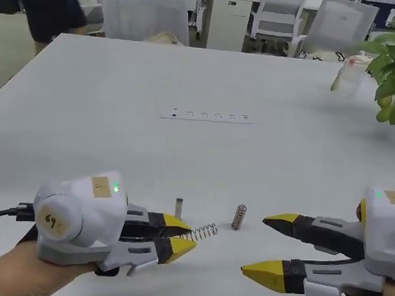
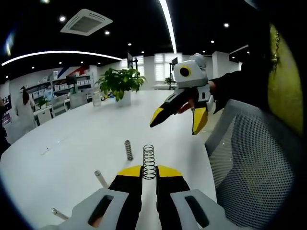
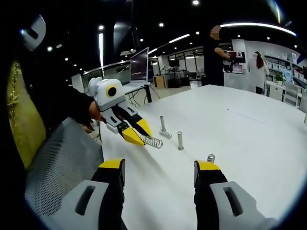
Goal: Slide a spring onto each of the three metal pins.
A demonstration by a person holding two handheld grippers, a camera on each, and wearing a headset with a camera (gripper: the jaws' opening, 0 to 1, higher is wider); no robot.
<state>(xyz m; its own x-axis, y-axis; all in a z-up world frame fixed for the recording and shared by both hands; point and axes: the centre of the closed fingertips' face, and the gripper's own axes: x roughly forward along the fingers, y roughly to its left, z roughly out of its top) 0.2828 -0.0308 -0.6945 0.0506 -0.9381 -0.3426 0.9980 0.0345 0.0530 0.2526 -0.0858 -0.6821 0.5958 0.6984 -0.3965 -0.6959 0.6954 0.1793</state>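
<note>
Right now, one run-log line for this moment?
left hand-held gripper: shut on spring | right hand-held gripper: open | loaded pin: upright | bare pin: upright

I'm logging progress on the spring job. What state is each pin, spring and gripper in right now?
left gripper: shut on loose spring.
right gripper: open, holding nothing.
loose spring: clamped at one end, on no pin.
sprung pin: upright, spring on it.
middle pin: upright, bare.
third pin: upright; bare or not, cannot tell.
</note>
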